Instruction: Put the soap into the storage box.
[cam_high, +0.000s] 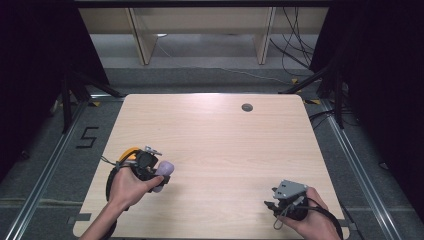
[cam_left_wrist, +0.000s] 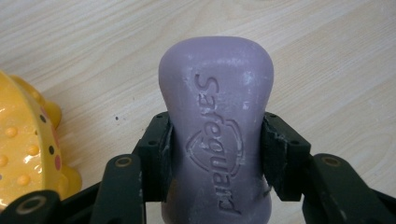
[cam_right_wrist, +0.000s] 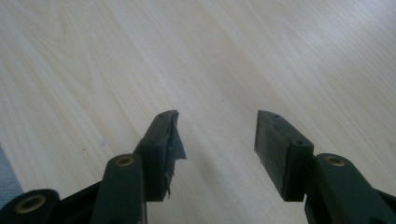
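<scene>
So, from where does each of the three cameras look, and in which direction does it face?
High view: sits above the person's side, looks forward and down on the table; both forearms enter from the bottom, with the left gripper and right gripper.
Left gripper view: rides on the left gripper, looks along its jaws, shut on the purple soap bar; yellow dish beside.
Right gripper view: rides on the right gripper, looks along open, empty jaws at bare wood.
Shared: high and left gripper views both show soap and dish.

Purple soap bar (cam_left_wrist: 215, 140) (stamped "Safeguard"), clamped between the jaws, above the tabletop
</scene>
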